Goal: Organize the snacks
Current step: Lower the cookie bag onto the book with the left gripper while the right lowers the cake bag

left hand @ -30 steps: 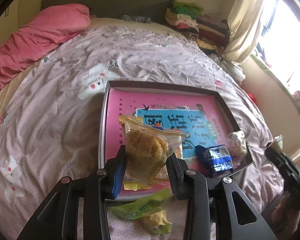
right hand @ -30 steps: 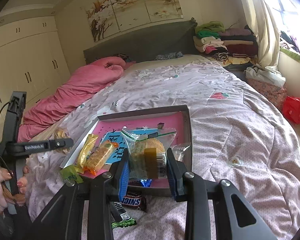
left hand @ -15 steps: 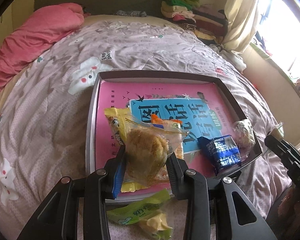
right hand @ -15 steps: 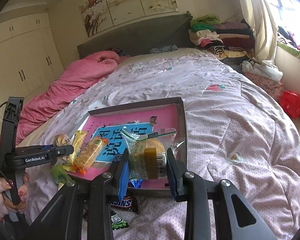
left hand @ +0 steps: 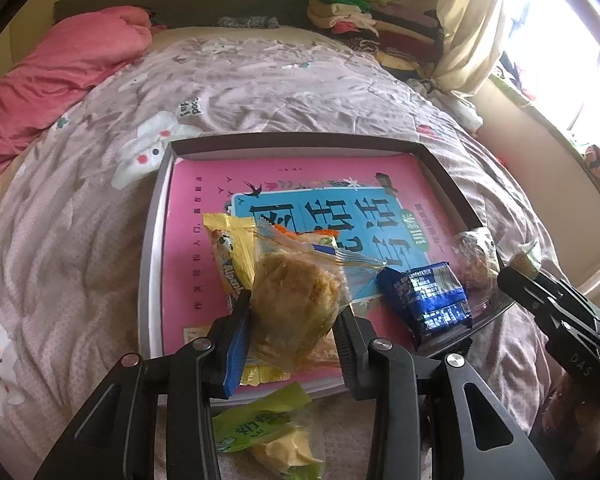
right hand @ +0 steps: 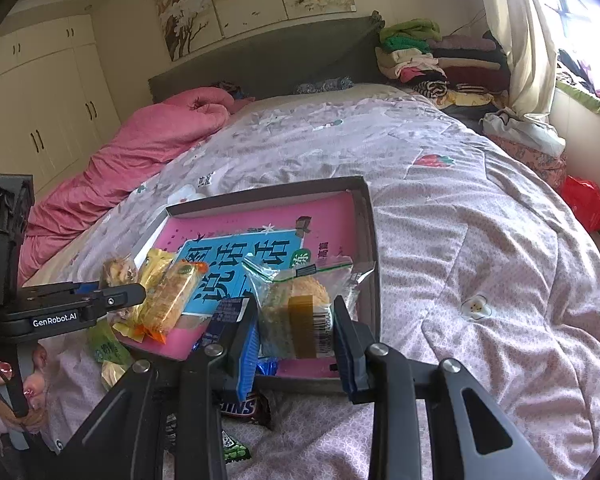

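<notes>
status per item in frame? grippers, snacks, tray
left gripper: shut on clear-bagged pastry, held over the tray
right gripper: shut on bagged cake
tray: open, on the bed, pink book inside
blue packet: lying in tray
yellow packet: lying in tray
green packet: on bedspread, outside tray
Snickers bar: on bedspread, outside tray

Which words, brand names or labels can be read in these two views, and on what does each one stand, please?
"GenRobot.AI": white, on the left gripper body.
"DAS": on the right gripper arm.
"good": on the bedspread, beside a rabbit print.
"图说话": large characters on the pink book in the tray.
"INS": end of a name on the chocolate bar wrapper.
Blue packet, yellow packet, green packet: print too blurred.
</notes>
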